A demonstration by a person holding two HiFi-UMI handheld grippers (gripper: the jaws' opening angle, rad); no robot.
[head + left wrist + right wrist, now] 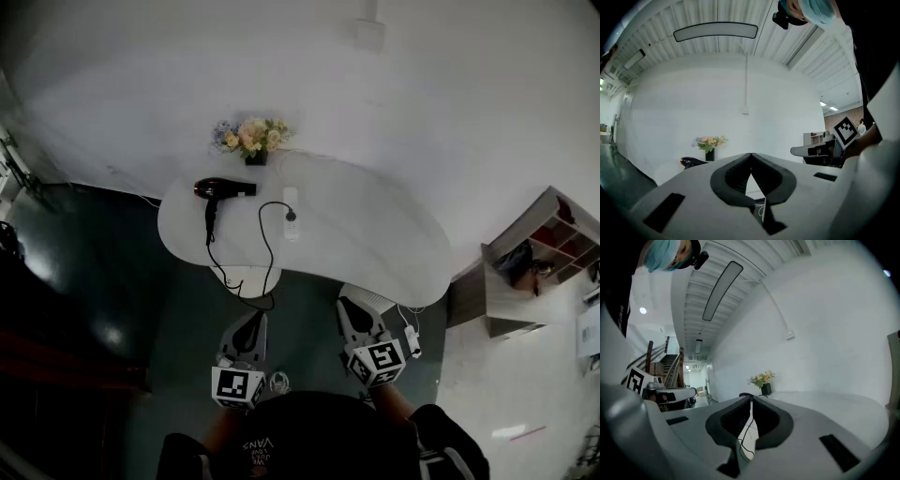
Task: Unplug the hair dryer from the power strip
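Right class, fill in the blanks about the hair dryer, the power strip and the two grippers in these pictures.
1. The hair dryer lying on the table is ____ in colour.
2. Its cord is still ____ into the power strip.
3. The jaws of the left gripper and the right gripper are both ____.
Missing words: black; plugged; shut.

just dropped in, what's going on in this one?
A person holds a gripper in each hand and faces a white table. On it lie a black hair dryer and a white power strip, with the dryer's cord apparently plugged into the strip. A pot of flowers stands at the back edge. The left gripper and right gripper are both shut, empty and short of the table. Nothing has been touched yet.
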